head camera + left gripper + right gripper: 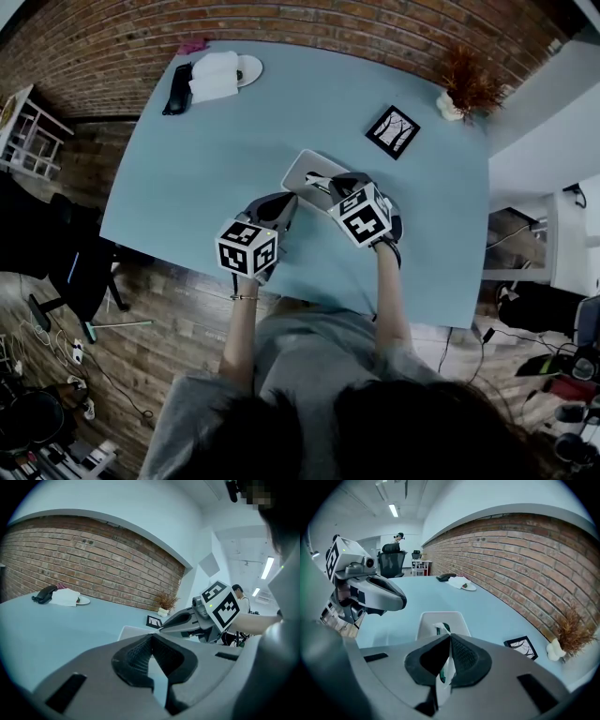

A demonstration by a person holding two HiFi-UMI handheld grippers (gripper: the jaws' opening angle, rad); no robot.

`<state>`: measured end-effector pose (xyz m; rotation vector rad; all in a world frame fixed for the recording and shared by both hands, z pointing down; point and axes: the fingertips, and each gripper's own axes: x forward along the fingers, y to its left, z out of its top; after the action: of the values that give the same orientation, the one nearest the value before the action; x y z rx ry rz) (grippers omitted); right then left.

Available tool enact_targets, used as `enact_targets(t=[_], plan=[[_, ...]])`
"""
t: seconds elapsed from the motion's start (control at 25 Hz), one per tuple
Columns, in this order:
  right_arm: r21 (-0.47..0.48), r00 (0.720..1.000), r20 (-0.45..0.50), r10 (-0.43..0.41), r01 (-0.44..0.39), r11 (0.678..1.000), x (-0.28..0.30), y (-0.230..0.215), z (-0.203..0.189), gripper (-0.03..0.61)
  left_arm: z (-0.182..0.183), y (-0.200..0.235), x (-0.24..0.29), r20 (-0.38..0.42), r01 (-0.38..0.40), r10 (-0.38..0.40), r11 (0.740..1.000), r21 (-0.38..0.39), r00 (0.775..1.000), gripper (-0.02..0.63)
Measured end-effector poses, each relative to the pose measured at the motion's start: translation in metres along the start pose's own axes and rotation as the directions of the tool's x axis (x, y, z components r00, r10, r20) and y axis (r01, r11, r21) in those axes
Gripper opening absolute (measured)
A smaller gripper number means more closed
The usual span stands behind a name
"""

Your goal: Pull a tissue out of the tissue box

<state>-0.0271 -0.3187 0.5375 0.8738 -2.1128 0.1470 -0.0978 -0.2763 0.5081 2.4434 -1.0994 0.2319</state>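
Tissue box [307,172]: white, at the middle of the blue desk [234,159], toward its near edge.
Tissue [444,673]: rises from the box slot and runs between the right pads.
Right tongs [450,637]: clenched on the tissue, over the box's near end.
Left tongs [151,636]: tips together, nothing between them, just left of the box.
Far right: framed picture [392,131], dried plant [466,86].

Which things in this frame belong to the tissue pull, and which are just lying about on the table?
In the job:
- tissue box
- tissue, pinched in the shut right claw

Lying about, at the table's far side:
- framed picture
- dried plant
- plate
- folded white cloth
- black object beside the cloth
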Motion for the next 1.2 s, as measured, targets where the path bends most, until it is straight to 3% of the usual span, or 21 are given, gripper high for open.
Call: enact_targets(t=[1.2], plan=[[0.018, 0.993, 0.113, -0.033, 0.031, 0.999, -0.047, -0.015, 0.019, 0.002, 0.018, -0.018, -0.006, 0.042, 0.022, -0.024, 0.999, 0.036, 0.999, 0.003]])
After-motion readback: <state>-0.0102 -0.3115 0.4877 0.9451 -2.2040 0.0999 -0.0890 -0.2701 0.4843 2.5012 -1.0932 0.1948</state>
